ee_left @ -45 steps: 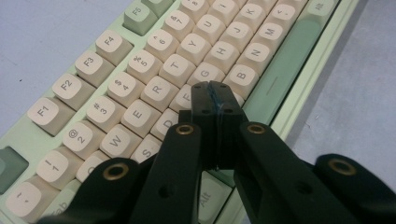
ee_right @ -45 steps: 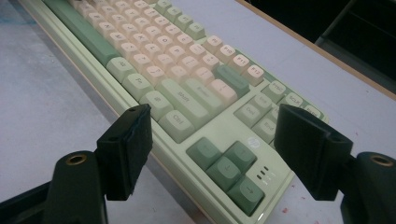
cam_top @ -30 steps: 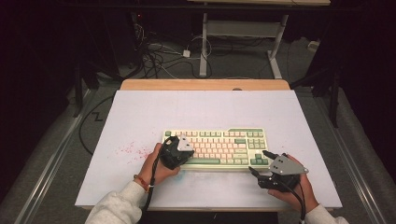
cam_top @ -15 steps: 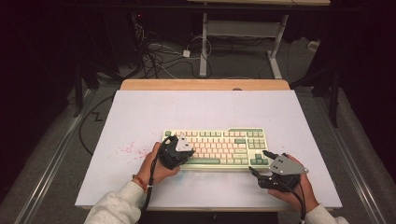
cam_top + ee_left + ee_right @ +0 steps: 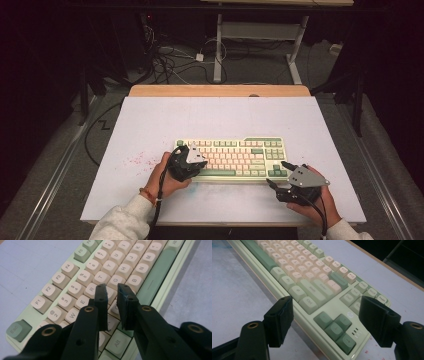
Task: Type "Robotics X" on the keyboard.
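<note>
Bench (image 5: pixel 150 130) first: a pale sheet covers it, a strip of bare wood shows along its far edge, and a scatter of red specks (image 5: pixel 134 159) lies left of the middle. It looks the same as a second ago. The keyboard (image 5: pixel 235 159), cream and green, lies flat toward the near side, a little right of centre, long side running left to right, and it has not shifted since the earlier pictures.

Both hands come in from the near edge and sit where they sat before. The left tool (image 5: pixel 189 161) is over the keyboard's left end, its jaws pointing down at the letter rows. That is where the one real change is: the jaws were all but closed a second ago and have just been opening. In the left gripper view the left tool (image 5: pixel 112 293) now stands narrow, a slim gap between the two black jaws, hanging just above the keys around R, T and G. Nothing is between them. Whether the tips touch a keycap, I cannot tell.

The right tool (image 5: pixel 280 176) is at the keyboard's near right corner, unchanged. In the right gripper view the right tool (image 5: pixel 327 312) stands wide, jaws astride that corner by the arrow keys (image 5: pixel 335 328), pads clear of it.
</note>
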Tool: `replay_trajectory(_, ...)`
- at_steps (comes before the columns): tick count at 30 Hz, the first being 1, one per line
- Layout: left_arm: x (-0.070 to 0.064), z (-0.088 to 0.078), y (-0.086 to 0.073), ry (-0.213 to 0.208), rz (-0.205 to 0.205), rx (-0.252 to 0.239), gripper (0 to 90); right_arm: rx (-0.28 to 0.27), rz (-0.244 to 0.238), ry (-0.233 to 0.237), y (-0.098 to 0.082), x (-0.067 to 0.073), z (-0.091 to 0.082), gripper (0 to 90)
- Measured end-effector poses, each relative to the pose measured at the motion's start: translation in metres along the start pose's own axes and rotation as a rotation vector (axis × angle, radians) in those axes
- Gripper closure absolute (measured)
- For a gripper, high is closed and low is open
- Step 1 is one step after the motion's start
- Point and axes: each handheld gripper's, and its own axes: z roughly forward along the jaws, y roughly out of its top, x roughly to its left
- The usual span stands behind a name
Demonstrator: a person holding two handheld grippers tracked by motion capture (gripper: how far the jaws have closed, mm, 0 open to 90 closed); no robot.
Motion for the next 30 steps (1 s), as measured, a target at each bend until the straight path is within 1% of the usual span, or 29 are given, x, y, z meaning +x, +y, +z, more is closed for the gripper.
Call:
replay_trajectory(7,0.0,-0.002,-0.002,0.011,0.011,-0.006,72.3,0.001,0.0,0.002,0.0,0.0,0.0,28.3)
replay_trajectory(10,0.0,-0.004,-0.003,0.027,0.012,-0.011,66.9,0.001,0.0,0.003,0.0,0.0,0.0,28.3)
replay_trajectory(11,0.0,-0.005,-0.003,0.029,0.015,-0.016,66.5,0.001,0.0,0.004,0.0,0.0,0.0,28.3)
replay_trajectory(13,0.001,-0.007,-0.004,0.032,0.024,-0.022,60.7,0.001,0.0,0.004,0.0,0.0,0.0,28.3)
replay_trajectory(15,0.0,-0.008,-0.005,0.048,0.031,-0.024,54.5,0.001,0.001,0.003,0.0,0.0,0.0,28.3)
replay_trajectory(16,0.0,-0.009,-0.006,0.052,0.027,-0.03,51.1,0.001,0.001,0.004,0.0,0.0,0.0,28.3)
replay_trajectory(17,0.0,-0.011,-0.007,0.058,0.034,-0.036,46.9,0.001,0.001,0.002,0.0,0.0,0.0,28.3)
replay_trajectory(18,-0.001,-0.012,-0.008,0.062,0.031,-0.051,43.6,0.001,0.001,0.003,0.0,0.0,0.0,28.3)
replay_trajectory(21,-0.002,-0.017,-0.012,0.073,0.032,-0.071,32.7,0.001,0.003,0.002,0.0,0.0,0.001,28.2)
replay_trajectory(23,-0.002,-0.02,-0.015,0.089,0.032,-0.088,28.6,-0.002,0.006,0.003,0.001,-0.001,0.001,28.2)
replay_trajectory(24,-0.002,-0.021,-0.016,0.087,0.029,-0.09,26.3,-0.002,0.005,0.004,0.001,-0.001,0.001,28.2)
replay_trajectory(25,-0.002,-0.023,-0.018,0.087,0.035,-0.089,24.6,0.0,0.005,0.003,0.001,-0.001,0.002,28.1)
replay_trajectory(26,-0.003,-0.024,-0.021,0.095,0.036,-0.095,24.3,0.0,0.006,0.004,0.001,0.0,0.002,28.2)
replay_trajectory(28,-0.003,-0.025,-0.025,0.091,0.039,-0.094,22.1,0.0,0.006,0.005,0.002,0.0,0.003,28.0)
replay_trajectory(30,-0.003,-0.026,-0.029,0.114,0.041,-0.087,21.3,-0.001,0.005,0.009,0.002,0.001,0.004,28.0)
